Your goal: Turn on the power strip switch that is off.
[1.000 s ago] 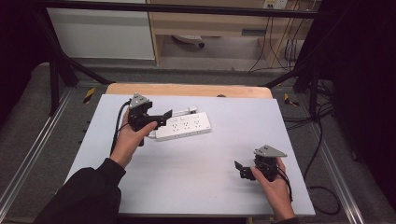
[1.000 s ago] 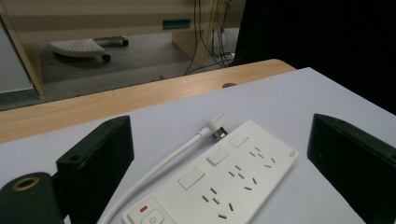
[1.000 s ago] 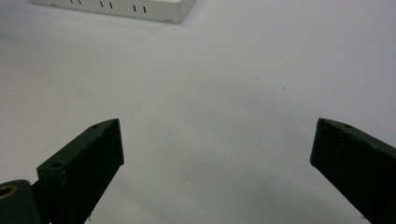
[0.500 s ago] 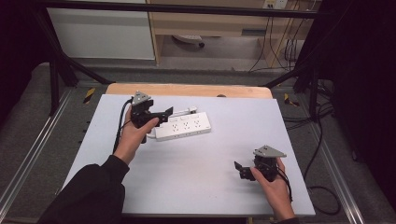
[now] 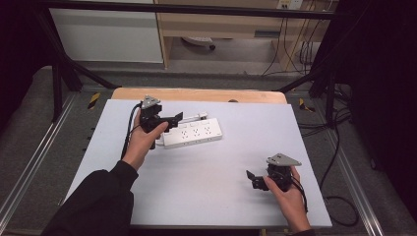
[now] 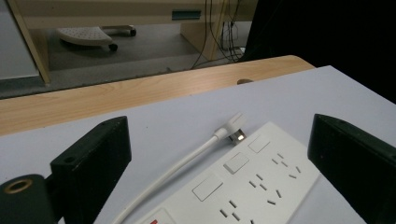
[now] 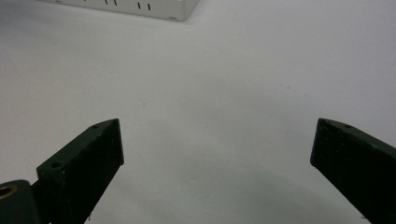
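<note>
White power strip [image 5: 193, 134] lying flat toward the far left of the pale table [image 5: 221, 196], left gripper [image 5: 169, 119] at its near end with jaws spread wide, gripping nothing, right gripper [image 5: 254, 180] well apart near the front right, equally wide open and empty

Smooth white plastic on the power strip [image 6: 243, 182], faintly glossy, with flush switch plates of the same finish. Rubbery white sheathing on its cable [image 6: 173, 170], ending at a white plastic plug [image 6: 232, 127] with a bright metal tip. Matt black plastic on the jaws of the left gripper [image 5: 169, 119] and right gripper [image 5: 252, 179], edges slightly scuffed. Dull grey metal plate on top of each. Matt pale sheet over the table [image 5: 206, 172], finely speckled. Light varnished wood grain along the far table edge [image 6: 140, 91]. Dark cloth sleeve [image 5: 96, 201] at near left.
</note>
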A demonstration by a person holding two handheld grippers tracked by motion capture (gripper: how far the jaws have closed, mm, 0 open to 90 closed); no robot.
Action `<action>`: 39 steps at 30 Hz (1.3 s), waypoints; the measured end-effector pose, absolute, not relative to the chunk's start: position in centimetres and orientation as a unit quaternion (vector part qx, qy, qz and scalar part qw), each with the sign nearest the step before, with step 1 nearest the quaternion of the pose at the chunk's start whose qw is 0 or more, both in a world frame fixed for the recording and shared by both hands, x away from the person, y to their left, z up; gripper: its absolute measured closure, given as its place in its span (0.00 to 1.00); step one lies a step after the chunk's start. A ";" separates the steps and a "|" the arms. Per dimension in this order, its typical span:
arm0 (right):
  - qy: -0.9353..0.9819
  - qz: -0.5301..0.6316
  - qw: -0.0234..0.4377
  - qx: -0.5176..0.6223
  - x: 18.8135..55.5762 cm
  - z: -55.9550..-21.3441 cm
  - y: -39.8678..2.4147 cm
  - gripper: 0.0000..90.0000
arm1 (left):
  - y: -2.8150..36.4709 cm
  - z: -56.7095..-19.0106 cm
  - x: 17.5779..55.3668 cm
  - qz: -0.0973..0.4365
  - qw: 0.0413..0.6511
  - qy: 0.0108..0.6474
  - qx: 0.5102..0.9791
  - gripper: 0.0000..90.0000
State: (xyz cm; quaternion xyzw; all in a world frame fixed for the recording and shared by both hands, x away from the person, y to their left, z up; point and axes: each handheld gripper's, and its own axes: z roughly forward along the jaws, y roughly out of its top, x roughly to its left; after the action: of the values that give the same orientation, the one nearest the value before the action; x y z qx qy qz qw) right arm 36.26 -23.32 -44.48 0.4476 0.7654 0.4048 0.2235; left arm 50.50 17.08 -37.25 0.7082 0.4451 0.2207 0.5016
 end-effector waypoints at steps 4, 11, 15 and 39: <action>0.766 0.404 0.224 0.446 36.2 -44.5 -23.3 0.03 | 16.9 -37.4 50.8 0.222 0.497 0.447 0.710 0.07; 0.766 0.405 0.223 0.447 36.2 -44.4 -23.4 0.03 | 16.6 -37.6 51.2 0.223 0.496 0.447 0.710 0.07; 0.766 0.405 0.222 0.447 36.2 -44.4 -23.4 0.03 | 16.5 -37.7 51.4 0.223 0.495 0.448 0.710 0.08; 0.765 0.407 0.224 0.446 36.2 -44.4 -23.4 0.03 | 16.2 -39.1 52.5 0.222 0.487 0.453 0.713 0.09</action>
State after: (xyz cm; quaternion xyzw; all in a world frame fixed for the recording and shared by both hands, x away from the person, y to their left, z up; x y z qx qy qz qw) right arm 36.17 -23.41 -44.41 0.4465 0.7645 0.4073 0.2242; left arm 52.46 16.22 -39.06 0.7133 0.4525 0.2222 0.4869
